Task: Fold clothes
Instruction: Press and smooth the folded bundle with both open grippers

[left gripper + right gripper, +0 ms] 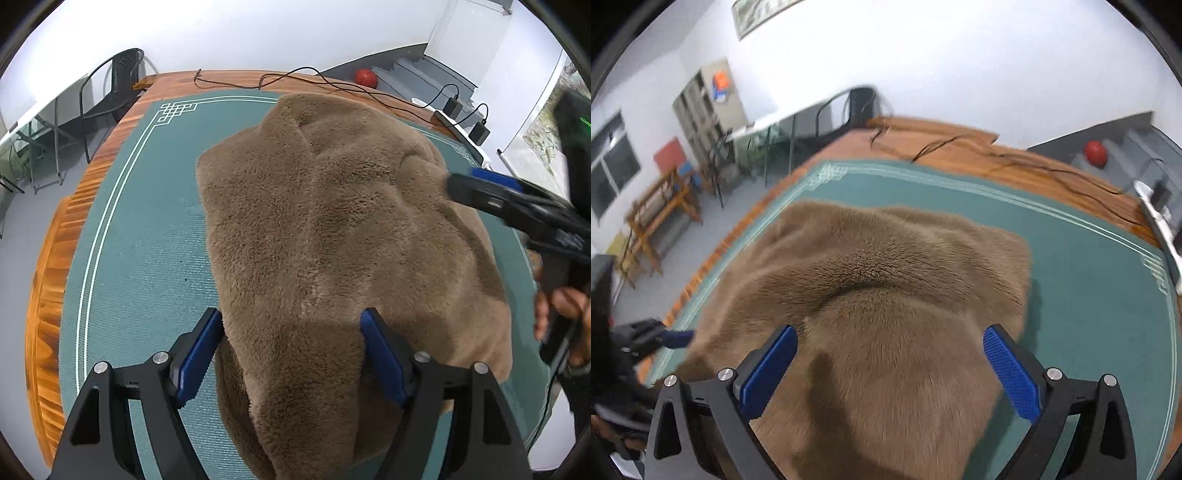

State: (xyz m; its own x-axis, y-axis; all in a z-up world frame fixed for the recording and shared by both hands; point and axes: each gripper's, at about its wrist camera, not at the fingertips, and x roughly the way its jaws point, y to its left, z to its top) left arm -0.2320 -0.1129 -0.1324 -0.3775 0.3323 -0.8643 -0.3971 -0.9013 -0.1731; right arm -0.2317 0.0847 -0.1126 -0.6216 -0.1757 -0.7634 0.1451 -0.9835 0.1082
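Observation:
A brown fleece garment (332, 229) lies bunched on the green mat (147, 240), with a raised fold running toward the near edge. My left gripper (291, 317) stands open with that fold between its blue pads (199, 354); the left pad lies against the fabric's edge, but the pads do not pinch it. In the right wrist view, which is blurred, my right gripper (890, 332) hovers wide open over the garment (886, 266), nothing between its fingers. From the left wrist view the right gripper (463, 181) reaches in over the garment's right side. The left gripper (679, 338) shows at the garment's left edge.
The mat covers a wooden table (55, 295). Black cables (295, 79) trail along its far edge to a power strip with adapters (461, 118). A person's hand (561, 306) holds the right gripper. Chairs (110, 88) and a red ball (366, 77) stand beyond the table.

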